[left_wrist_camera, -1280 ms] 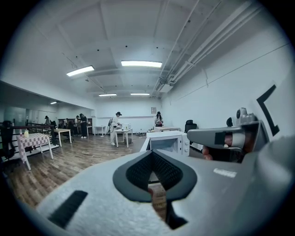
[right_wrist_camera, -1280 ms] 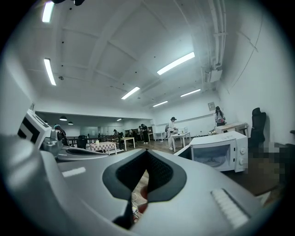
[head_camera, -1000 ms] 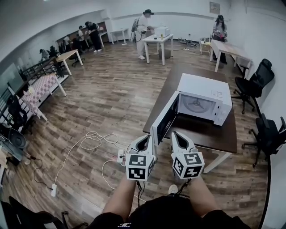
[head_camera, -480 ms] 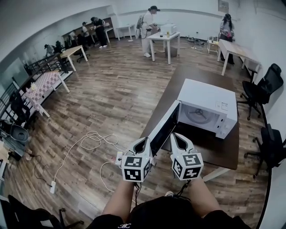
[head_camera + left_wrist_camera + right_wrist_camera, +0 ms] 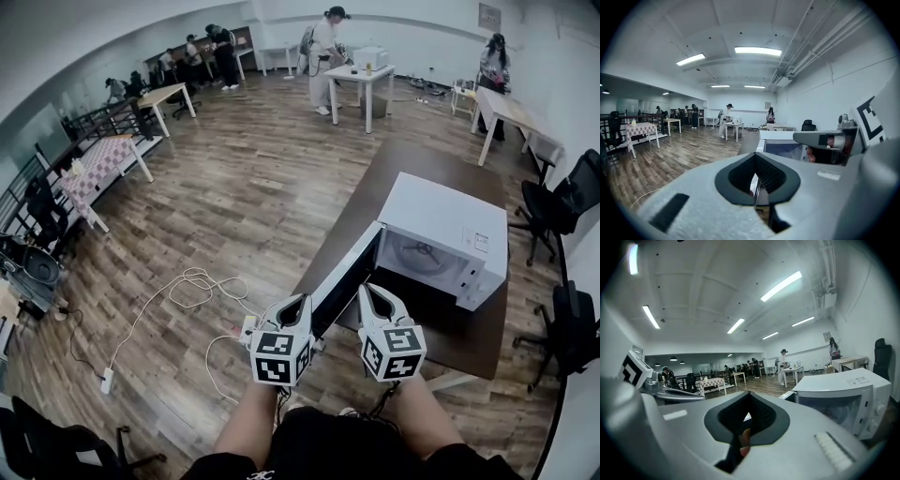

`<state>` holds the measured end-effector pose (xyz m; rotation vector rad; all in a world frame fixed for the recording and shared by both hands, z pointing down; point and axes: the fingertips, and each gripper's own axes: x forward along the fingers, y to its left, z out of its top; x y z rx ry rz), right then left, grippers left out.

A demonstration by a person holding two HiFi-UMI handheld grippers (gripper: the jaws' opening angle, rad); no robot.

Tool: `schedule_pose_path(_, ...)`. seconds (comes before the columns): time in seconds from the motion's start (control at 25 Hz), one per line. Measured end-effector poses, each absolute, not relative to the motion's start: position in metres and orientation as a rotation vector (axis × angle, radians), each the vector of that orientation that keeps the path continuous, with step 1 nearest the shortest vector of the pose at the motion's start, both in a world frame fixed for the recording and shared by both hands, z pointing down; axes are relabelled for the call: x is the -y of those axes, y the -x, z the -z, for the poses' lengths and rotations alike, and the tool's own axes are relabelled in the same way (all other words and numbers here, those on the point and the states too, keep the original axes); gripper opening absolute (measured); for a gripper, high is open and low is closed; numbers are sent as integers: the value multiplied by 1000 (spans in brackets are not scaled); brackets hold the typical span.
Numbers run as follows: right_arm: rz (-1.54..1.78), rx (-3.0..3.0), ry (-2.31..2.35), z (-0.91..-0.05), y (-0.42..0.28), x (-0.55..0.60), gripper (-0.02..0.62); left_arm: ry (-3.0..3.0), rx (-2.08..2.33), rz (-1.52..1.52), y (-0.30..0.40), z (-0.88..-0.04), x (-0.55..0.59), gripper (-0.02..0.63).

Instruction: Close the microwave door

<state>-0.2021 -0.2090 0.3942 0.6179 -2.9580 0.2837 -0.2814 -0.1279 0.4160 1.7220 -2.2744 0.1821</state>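
Both hands have pushed in over the last second, and the door's free edge, which stood just ahead of the tongs, now sits between them. The left tongs (image 5: 303, 299) are clenched tight, tips pressed together with nothing in them, right at the outer face of the door (image 5: 345, 278); whether they touch it I cannot tell. The right tongs (image 5: 367, 290) are clenched and empty as well, just beside the door's inner face, pointing toward the cavity. The door is swung wide, sticking out from the microwave (image 5: 450, 225) toward the person and past the table's near edge. In the left gripper view the door's edge shows as a thin upright line through the hollow of the jaws. In the right gripper view the microwave's front fills the right side. The white microwave sits at the near end of a long brown table (image 5: 412, 164), its cavity facing the person. A white cable (image 5: 192, 284) loops over the wood floor to the left. Black chairs (image 5: 555, 202) stand along the right wall. Several people (image 5: 325, 47) are busy at tables at the far end of the room.
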Motion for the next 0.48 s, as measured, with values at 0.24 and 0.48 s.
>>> schedule_pose_path(0.24,-287,2951,-598,-397,227,208,6,-1740,2230,-189,312,-421,121,9)
schedule_pose_path(0.48,-288,2929,-622,-407,246,208,6,-1830,2122,-192,335,-436,114,9)
